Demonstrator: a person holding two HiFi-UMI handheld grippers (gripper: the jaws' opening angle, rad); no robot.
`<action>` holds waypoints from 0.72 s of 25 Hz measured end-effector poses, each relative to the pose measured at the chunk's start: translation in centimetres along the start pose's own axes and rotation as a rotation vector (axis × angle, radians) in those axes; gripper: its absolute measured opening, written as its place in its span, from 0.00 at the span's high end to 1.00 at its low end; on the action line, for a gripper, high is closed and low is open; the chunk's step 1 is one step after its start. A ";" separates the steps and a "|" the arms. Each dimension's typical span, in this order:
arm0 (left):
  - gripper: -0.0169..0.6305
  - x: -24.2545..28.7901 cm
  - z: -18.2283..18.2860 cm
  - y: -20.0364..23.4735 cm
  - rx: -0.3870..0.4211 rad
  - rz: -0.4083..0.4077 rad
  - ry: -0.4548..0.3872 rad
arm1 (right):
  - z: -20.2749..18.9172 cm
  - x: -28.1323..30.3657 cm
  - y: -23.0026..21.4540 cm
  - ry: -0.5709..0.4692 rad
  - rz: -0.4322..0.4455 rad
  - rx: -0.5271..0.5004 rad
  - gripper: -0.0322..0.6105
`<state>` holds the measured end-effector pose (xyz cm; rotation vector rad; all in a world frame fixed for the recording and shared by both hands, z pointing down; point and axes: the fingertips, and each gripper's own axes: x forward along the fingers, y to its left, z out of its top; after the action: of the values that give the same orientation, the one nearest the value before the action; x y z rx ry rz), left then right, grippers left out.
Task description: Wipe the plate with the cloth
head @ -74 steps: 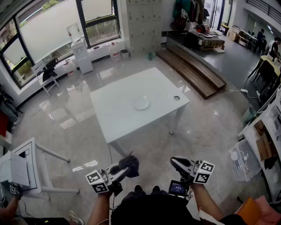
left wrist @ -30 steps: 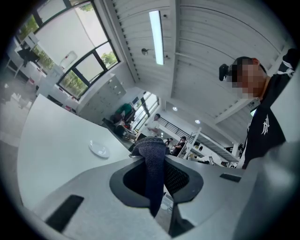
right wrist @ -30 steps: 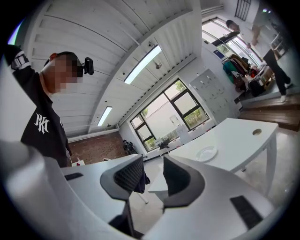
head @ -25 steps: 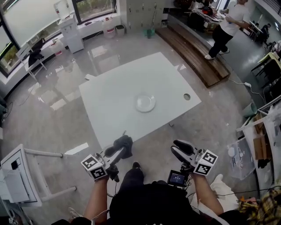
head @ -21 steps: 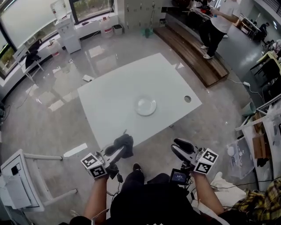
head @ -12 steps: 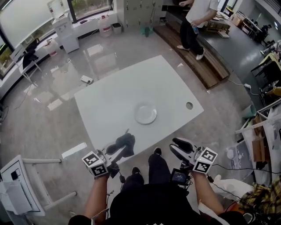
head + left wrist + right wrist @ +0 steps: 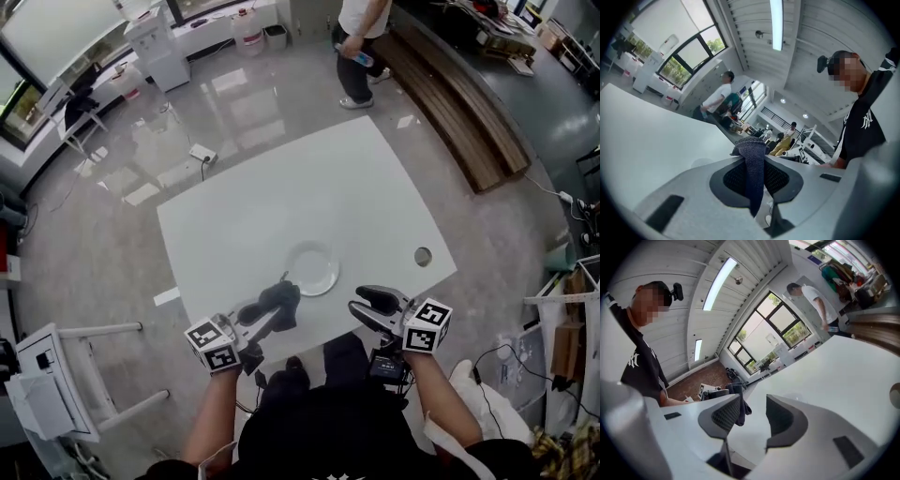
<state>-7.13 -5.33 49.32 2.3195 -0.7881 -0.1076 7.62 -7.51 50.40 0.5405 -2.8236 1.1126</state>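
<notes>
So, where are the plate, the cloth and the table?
plate (image 7: 313,266): head view, its centre.
cloth (image 7: 753,173): left gripper view, the strip between the jaws.
table (image 7: 281,187): head view, bare top beyond the plate.

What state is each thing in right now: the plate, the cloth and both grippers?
plate: flat on the white table, bare, in neither gripper.
cloth: bunched, clamped between the left gripper's jaws.
left gripper: shut on the cloth.
right gripper: open; its jaws have just been opening, with nothing between them.
</notes>
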 end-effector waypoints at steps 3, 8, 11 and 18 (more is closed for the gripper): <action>0.90 3.2 -0.1 2.0 0.013 0.041 0.057 | -1.1 2.1 -5.2 0.110 -0.014 0.068 0.73; 0.90 7.3 -1.4 5.0 0.028 0.102 0.159 | -3.8 4.9 -11.4 0.282 -0.052 0.213 0.73; 0.90 8.9 -1.9 6.2 0.023 0.097 0.201 | -4.3 6.0 -13.8 0.331 -0.086 0.271 0.73; 0.90 10.9 -3.6 9.0 0.022 0.052 0.317 | -5.5 8.2 -16.4 0.399 -0.140 0.385 0.75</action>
<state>-1.86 -14.71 59.20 2.2583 -0.6885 0.2860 5.14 -17.37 66.63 0.4633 -2.2134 1.5447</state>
